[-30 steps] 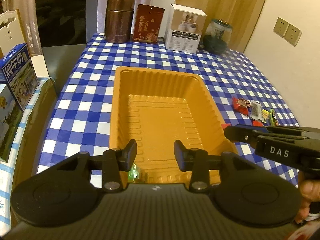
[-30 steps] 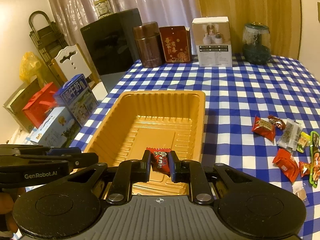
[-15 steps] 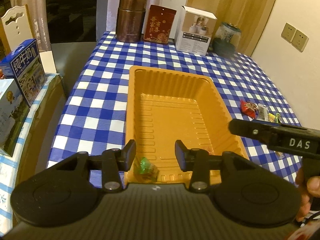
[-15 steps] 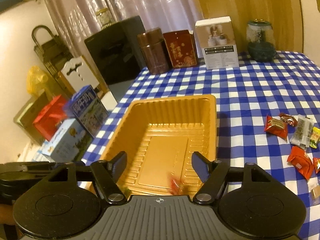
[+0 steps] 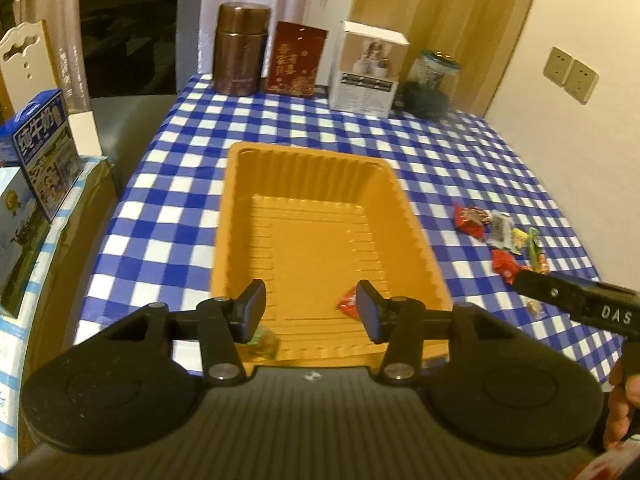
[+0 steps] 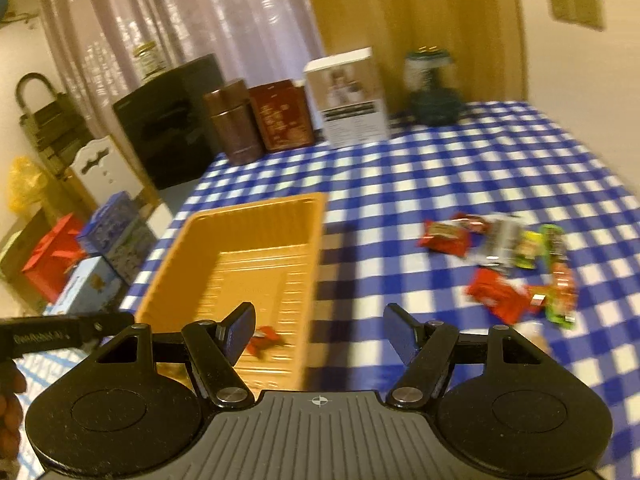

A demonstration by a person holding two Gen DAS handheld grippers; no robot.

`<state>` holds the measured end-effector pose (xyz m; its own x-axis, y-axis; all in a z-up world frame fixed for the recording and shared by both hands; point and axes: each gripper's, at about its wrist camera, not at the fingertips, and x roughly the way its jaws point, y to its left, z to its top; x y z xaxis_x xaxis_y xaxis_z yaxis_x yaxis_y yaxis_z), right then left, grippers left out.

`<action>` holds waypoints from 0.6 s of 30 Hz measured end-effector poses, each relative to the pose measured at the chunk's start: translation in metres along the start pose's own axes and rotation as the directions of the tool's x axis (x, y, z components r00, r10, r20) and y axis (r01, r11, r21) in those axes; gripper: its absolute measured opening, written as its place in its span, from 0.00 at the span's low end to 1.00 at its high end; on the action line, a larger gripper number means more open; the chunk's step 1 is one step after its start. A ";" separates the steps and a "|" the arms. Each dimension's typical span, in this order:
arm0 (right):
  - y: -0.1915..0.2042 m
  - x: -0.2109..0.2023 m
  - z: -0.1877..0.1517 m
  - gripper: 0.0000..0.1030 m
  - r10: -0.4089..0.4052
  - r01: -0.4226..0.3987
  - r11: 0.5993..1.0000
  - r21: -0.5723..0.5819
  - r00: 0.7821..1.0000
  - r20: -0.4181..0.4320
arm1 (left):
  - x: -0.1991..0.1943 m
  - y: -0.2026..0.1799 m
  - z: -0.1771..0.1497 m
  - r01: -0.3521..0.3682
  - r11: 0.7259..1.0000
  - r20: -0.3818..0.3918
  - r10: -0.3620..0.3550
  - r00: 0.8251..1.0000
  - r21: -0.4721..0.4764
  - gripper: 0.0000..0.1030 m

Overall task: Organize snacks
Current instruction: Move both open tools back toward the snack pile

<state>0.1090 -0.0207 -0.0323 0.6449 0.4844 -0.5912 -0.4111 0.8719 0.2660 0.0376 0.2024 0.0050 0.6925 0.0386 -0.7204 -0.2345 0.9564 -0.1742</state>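
Observation:
An orange plastic tray (image 5: 320, 184) lies on the blue checked table; it also shows in the right wrist view (image 6: 256, 216). A red snack packet (image 5: 347, 303) lies in the tray's near right part and shows in the right wrist view (image 6: 264, 340). A green candy (image 5: 264, 342) lies at the tray's near left corner. My left gripper (image 5: 310, 312) is open and empty above the tray's near end. My right gripper (image 6: 320, 338) is open and empty over the tray's right edge. A pile of snack packets (image 6: 504, 256) lies on the cloth to the right, also in the left wrist view (image 5: 500, 236).
A brown canister (image 5: 240, 48), a red box (image 5: 296, 60), a white box (image 5: 368, 72) and a glass jar (image 5: 432, 80) stand along the table's far edge. Milk cartons (image 5: 40, 152) stand on a low stand left of the table. A wall runs along the right.
My right gripper opened and dropped the red packet into the tray, then swung right toward the snack pile. My left gripper has let the green candy fall into the tray and pulled back a little.

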 end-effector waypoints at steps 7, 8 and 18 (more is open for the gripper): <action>-0.036 -0.043 -0.012 0.69 -0.110 0.109 0.994 0.029 0.993 0.037 | -0.005 -0.040 0.000 0.060 0.998 0.016 -0.061 0.998 0.030 0.50; -0.041 -0.048 -0.013 0.69 -0.124 0.122 0.992 0.036 0.992 0.038 | -0.005 -0.046 -0.001 0.068 0.997 0.016 -0.068 0.998 0.036 0.51; -0.089 -0.089 -0.022 0.69 -0.208 0.202 0.974 0.102 0.976 0.056 | -0.002 -0.096 -0.005 0.122 0.989 0.009 -0.123 0.992 0.081 0.57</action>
<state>0.0740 -0.1427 -0.0207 0.7513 0.2953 -0.5902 -0.2043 0.9544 0.2175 0.0557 0.1091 0.0199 0.7225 -0.0770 -0.6871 -0.0922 0.9742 -0.2061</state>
